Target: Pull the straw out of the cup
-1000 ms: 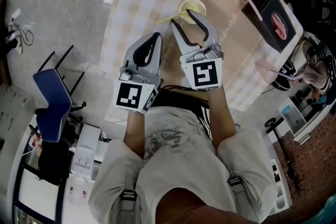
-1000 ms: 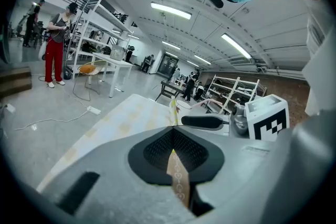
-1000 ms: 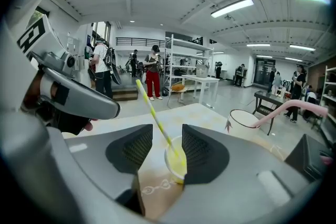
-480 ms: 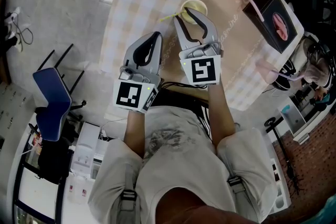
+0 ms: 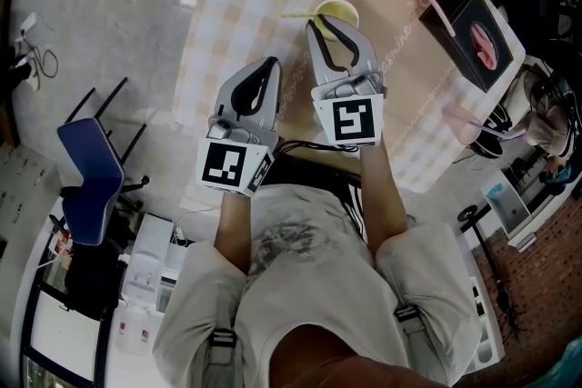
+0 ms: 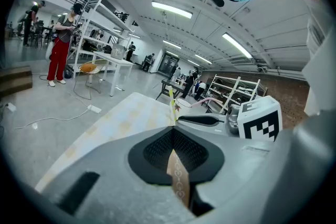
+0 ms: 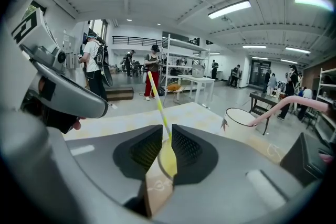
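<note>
Right gripper (image 7: 167, 128) fingers just closed in around the straw (image 7: 156, 96) in the cup (image 5: 338, 10) (not quite pinching yet). Left gripper (image 6: 172, 127) fingers are pressed together.

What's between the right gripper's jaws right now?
The yellow straw, rising from the yellow cup, stands between the right gripper's jaws, which have just been closing; a slight gap seems to remain. Right gripper view shows it.
</note>
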`<action>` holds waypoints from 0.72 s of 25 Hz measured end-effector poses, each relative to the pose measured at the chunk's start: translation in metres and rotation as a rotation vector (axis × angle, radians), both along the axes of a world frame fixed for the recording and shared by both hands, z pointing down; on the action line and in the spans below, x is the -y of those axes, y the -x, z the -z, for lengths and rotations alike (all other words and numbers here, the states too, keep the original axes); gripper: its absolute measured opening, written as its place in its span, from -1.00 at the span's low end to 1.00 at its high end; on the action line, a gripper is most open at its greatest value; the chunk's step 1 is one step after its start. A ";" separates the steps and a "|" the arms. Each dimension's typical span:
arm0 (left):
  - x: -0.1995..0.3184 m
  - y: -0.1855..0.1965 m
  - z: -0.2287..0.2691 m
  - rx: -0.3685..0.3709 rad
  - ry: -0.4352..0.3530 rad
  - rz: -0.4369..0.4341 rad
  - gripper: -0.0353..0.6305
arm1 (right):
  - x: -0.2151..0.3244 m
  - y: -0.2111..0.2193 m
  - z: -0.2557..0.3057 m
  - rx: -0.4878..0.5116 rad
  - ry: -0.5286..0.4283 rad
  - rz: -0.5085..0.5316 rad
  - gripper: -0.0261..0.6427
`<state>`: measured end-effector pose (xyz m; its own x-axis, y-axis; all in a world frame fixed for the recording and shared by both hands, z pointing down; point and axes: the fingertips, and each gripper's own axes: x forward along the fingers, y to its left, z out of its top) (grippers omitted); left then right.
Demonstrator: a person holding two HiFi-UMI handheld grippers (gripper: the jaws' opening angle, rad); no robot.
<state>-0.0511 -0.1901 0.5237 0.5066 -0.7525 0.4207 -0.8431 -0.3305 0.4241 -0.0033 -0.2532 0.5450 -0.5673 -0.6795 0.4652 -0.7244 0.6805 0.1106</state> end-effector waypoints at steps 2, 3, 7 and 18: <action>0.000 0.000 -0.001 0.000 0.001 0.001 -0.88 | 0.000 0.001 0.001 0.001 -0.001 0.007 -0.68; 0.000 0.000 -0.001 0.000 0.002 0.002 -0.88 | 0.000 0.002 0.002 -0.001 -0.003 0.010 -0.66; 0.000 0.001 0.000 -0.004 0.001 0.005 -0.88 | 0.003 0.004 0.004 -0.015 -0.012 0.013 -0.56; 0.001 0.002 -0.003 -0.006 0.010 0.009 -0.88 | 0.009 0.009 0.003 -0.055 -0.022 0.038 -0.44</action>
